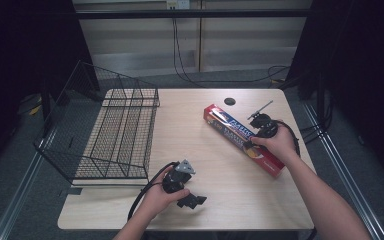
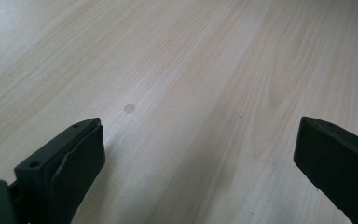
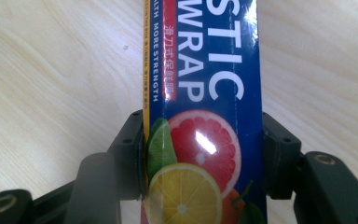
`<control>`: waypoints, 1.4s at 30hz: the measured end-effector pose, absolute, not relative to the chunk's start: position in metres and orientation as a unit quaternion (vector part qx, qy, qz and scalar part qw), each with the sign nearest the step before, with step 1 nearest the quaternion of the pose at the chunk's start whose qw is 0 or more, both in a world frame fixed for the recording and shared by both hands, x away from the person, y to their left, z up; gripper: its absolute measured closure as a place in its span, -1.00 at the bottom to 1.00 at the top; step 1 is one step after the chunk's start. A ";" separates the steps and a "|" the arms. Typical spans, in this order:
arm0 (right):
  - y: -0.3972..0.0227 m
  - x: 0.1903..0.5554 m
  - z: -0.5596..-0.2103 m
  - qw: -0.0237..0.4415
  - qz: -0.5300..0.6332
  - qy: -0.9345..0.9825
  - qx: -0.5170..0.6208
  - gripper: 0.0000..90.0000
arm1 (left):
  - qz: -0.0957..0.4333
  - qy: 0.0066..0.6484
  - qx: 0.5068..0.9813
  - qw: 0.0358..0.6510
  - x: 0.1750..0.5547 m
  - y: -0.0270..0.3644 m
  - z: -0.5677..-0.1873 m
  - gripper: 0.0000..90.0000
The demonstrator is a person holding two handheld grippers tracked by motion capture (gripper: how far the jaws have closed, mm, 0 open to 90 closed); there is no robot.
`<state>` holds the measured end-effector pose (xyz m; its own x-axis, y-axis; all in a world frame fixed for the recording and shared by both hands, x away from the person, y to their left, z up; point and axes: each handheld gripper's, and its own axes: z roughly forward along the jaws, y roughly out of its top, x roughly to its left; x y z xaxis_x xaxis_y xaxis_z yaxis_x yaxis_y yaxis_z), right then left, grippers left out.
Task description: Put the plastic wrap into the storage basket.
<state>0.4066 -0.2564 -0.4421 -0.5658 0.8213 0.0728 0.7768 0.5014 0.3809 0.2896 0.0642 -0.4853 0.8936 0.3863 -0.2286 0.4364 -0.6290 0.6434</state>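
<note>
While the left gripper point(image 1: 182, 192) rests low at the near table point(image 1: 200, 150) edge, jaws spread wide on nothing, the right gripper point(image 1: 256, 141) is clamped across the plastic wrap box point(image 1: 244, 139). Box lies diagonally on the table's right half, well apart from the wire basket point(image 1: 105, 125).

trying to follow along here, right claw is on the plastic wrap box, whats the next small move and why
Probably a short lift straight up. The right claw has its jaws closed on both long sides of the plastic wrap box, which appears to lie flat on the table. The wire basket stands open to the left, a likely place for it. The left claw is open over bare wood, out of the way.
</note>
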 end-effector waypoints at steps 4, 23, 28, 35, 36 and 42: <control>-0.255 0.399 -0.433 0.059 0.199 0.869 0.449 0.00 | -0.042 0.233 0.886 0.399 0.289 0.060 -0.477 -0.98; -0.237 0.366 -0.409 0.071 0.205 0.895 0.390 0.00 | -0.027 0.197 0.885 0.420 0.323 0.042 -0.412 -1.00; -0.236 0.361 -0.405 0.063 0.209 0.901 0.375 0.00 | -0.012 0.199 0.892 0.405 0.335 0.040 -0.404 -1.00; -0.235 0.355 -0.399 0.061 0.213 0.905 0.364 0.00 | 0.019 0.200 0.900 0.386 0.355 0.037 -0.389 -0.97; -0.234 0.354 -0.397 0.061 0.214 0.906 0.359 0.00 | 0.023 0.202 0.898 0.390 0.356 0.036 -0.389 -0.97; -0.228 0.348 -0.388 0.060 0.217 0.916 0.332 0.00 | 0.041 0.184 0.915 0.357 0.371 0.030 -0.377 -0.97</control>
<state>0.3478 -0.2280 -0.3879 -0.7719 0.6347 0.0354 0.5829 0.6845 0.4378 0.3713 0.0303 -0.3774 0.9290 0.3660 -0.0552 0.3068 -0.6780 0.6680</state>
